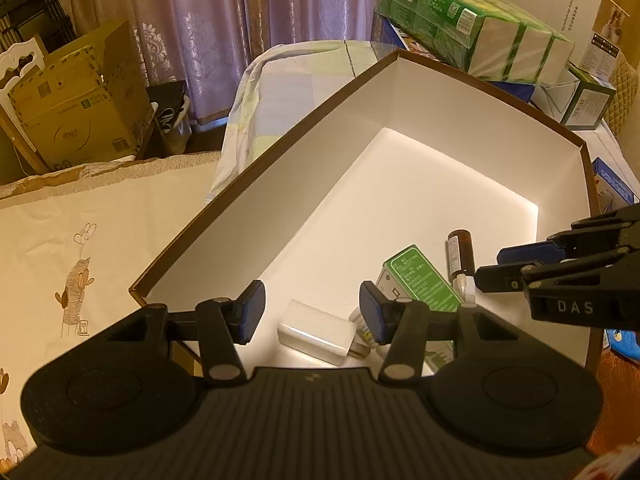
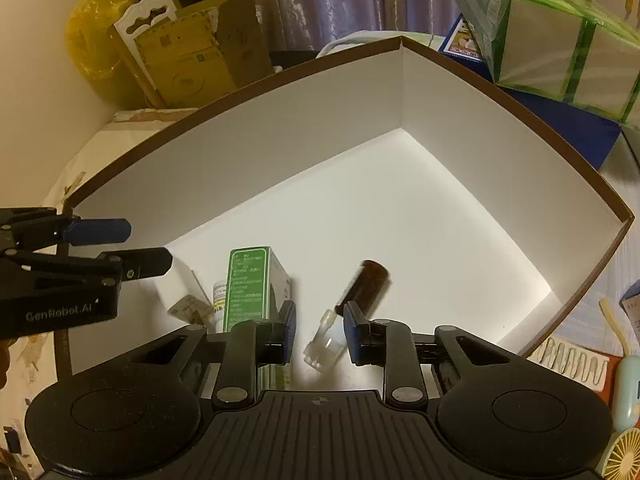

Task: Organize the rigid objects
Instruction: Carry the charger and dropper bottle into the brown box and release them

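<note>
A large white box with a brown rim [image 1: 280, 136] [image 2: 520, 100] holds a few items in its near corner. My left gripper [image 1: 311, 312] [image 2: 149, 246] is open, with the white charger block [image 1: 316, 332] [image 2: 180, 284] lying on the box floor between its fingers, untouched. A green and white carton [image 1: 420, 280] [image 2: 248, 284] lies beside a small white bottle [image 1: 362, 324] [image 2: 219, 296]. The brown bottle [image 1: 460, 254] [image 2: 366, 284] looks blurred. Its clear cap sits between the fingers of my right gripper [image 2: 320, 332] [image 1: 490, 268], which is open a little, with a gap on the left side.
Green tissue packs [image 1: 472, 28] and a blue box [image 2: 560, 124] are stacked behind the big box. Cardboard cartons [image 1: 80, 100] stand at the far left. A cream cloth with a drawing [image 1: 80, 240] covers the surface on the left. A small fan [image 2: 628, 452] lies at the right.
</note>
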`<state>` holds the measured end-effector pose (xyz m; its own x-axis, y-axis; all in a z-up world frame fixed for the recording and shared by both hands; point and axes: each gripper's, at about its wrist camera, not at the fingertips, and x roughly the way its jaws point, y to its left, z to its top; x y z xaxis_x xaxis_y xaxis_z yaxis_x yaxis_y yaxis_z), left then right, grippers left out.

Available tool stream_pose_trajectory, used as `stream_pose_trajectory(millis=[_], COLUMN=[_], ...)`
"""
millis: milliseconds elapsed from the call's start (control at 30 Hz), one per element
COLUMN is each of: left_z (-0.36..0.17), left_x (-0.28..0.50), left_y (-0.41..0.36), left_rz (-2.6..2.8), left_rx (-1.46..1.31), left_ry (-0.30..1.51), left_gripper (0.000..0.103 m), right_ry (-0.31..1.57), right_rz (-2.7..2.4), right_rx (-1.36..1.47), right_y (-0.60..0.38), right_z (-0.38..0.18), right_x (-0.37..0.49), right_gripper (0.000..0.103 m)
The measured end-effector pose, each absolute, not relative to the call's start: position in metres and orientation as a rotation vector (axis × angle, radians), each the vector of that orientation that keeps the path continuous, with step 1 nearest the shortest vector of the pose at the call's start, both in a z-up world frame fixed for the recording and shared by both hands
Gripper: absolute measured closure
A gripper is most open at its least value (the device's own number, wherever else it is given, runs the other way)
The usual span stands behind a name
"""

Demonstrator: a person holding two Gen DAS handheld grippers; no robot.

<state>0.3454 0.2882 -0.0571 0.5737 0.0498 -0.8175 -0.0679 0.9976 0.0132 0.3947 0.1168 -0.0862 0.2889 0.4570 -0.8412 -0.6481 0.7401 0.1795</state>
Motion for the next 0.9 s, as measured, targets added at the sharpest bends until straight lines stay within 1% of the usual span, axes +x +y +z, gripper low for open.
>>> stream_pose_trajectory(millis=[333, 900], left_z=[-0.053, -0.034], left_x=[0.340, 0.323], left_y=[0.283, 0.266], left_rz=[0.065, 0.067], left_rx=[-0.022, -0.005], left_ry=[0.952, 0.907], left_gripper=[0.055, 0.055], right_ry=[1.026, 0.968], right_rz=[0.759, 0.776], right_rx=[-0.217, -0.187], right_y=[0.115, 0.099], right_z=[-0.078, -0.053], right_x=[0.385, 0.365], right_gripper=[0.076, 0.073])
